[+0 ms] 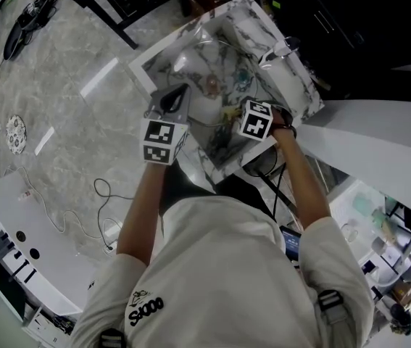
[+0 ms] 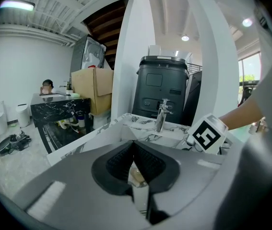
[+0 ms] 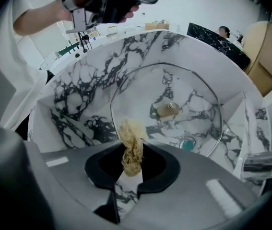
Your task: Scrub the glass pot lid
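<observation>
Over the marbled sink (image 3: 73, 87), right tool (image 3: 132, 153) pinches fibrous tan scrubber (image 3: 130, 134) near round glass lid (image 3: 193, 90); left tool (image 2: 134, 148) closed.

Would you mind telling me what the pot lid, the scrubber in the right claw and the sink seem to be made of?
Pot lid: clear glass, the sink's veining shows through; rim looks metal.
Scrubber: tan, fibrous, probably loofah or plant fibre.
Sink: white with black veins, glossy, marble or marble-look finish.
</observation>
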A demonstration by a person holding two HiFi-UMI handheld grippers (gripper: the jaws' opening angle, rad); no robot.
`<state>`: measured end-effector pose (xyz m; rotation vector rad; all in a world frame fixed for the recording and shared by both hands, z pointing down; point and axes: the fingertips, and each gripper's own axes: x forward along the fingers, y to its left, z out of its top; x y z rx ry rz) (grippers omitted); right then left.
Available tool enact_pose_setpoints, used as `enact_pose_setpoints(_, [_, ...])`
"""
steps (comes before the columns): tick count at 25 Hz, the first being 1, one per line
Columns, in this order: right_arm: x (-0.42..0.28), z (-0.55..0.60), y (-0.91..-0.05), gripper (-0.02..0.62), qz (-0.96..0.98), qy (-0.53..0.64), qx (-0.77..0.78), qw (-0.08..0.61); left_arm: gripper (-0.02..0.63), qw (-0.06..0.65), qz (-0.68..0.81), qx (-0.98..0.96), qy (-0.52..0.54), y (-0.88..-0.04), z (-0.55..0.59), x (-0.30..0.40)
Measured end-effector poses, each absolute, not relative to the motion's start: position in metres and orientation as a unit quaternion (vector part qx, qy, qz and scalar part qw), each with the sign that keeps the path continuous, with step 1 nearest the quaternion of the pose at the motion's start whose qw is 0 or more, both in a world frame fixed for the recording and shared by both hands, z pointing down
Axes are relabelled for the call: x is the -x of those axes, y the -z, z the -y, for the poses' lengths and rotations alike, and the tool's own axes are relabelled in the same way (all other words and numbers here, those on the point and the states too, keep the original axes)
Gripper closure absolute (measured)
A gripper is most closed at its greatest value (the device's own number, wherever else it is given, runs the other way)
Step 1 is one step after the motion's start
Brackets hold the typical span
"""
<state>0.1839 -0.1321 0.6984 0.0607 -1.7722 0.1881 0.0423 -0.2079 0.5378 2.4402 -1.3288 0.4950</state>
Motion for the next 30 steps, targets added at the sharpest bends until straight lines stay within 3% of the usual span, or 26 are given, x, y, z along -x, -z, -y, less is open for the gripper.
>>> enact_pose_setpoints(17, [-0.218, 0.206, -0.702, 0.541, 0.754, -0.052, -0.162, 0.634, 0.594, 0.167, 0.450, -0.856, -0.189, -0.548, 0.211, -0.048])
enact_pose_setpoints(30, [-0.201, 0.263, -0.706, 0.540, 0.739, -0.045, -0.265, 0.618, 0.595, 0.178, 0.446, -0.854, -0.197, -0.553, 0.221, -0.034])
